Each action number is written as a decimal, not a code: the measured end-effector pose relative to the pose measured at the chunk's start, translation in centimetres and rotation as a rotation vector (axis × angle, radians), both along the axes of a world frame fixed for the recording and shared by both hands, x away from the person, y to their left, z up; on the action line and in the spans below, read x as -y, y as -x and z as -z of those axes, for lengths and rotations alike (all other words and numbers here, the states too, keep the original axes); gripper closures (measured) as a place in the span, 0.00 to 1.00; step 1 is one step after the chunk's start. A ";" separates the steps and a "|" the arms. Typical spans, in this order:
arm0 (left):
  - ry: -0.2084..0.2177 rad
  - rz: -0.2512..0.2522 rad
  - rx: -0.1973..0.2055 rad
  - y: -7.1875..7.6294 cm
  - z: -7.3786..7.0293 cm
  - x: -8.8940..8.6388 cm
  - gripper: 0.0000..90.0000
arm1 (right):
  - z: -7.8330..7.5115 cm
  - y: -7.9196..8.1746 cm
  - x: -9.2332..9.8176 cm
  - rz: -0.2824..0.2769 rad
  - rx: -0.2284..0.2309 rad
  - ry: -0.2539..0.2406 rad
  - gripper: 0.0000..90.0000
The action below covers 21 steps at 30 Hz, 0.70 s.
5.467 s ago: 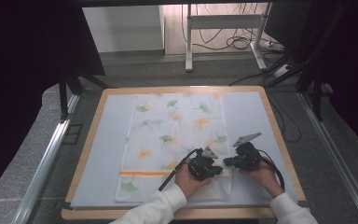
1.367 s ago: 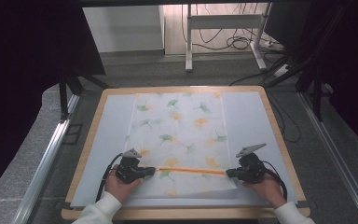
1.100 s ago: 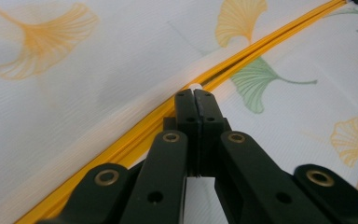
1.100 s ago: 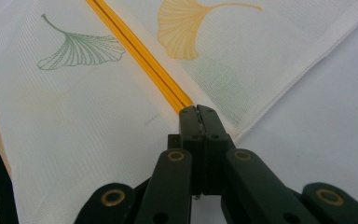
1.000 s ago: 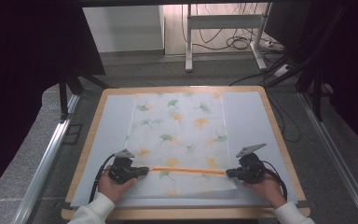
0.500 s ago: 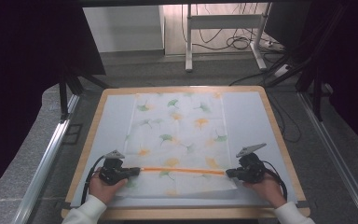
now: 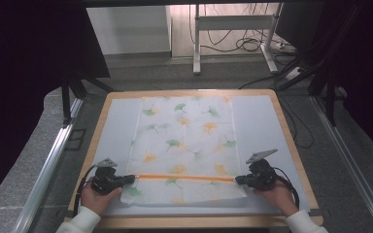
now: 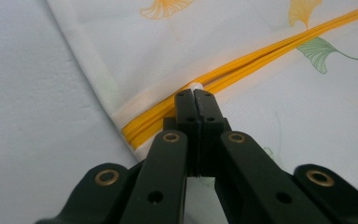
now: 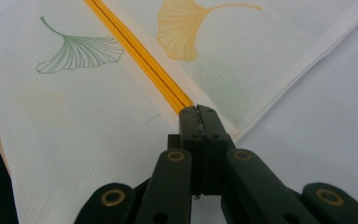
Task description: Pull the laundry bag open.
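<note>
Your mesh laundry bag [image 7: 184, 145] lies flat mid-frame on the table [image 7: 291, 141], its orange zipper [image 7: 184, 177] running left-right across the lower part. Your left gripper [image 7: 126, 179], lower left, is clenched on the white zipper pull [image 8: 196, 87] at the zipper's left end. Your right gripper [image 7: 240, 180], lower right, pinches the bag's edge at the opposite end. Both hands rest low and point inward along the zipper's long axis.

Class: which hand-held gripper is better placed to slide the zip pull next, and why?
Left. The left hand-held gripper is shut on the white pull at the orange zipper's left end; the right hand-held gripper only clamps the far end, anchoring the bag.
</note>
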<state>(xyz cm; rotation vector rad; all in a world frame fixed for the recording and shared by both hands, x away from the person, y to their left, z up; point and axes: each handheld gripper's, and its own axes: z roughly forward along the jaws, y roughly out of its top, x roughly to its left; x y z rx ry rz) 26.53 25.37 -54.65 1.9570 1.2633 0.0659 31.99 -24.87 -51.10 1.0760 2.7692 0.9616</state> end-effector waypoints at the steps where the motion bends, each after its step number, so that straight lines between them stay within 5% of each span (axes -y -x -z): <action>1: 0.001 -0.002 0.002 0.0 0.0 -0.1 1.00 | 0.0 0.0 0.0 0.002 -0.001 -0.001 1.00; 21: -0.020 -0.018 -0.001 0.4 -0.2 -1.3 1.00 | 0.0 0.0 0.0 -0.003 0.000 0.001 1.00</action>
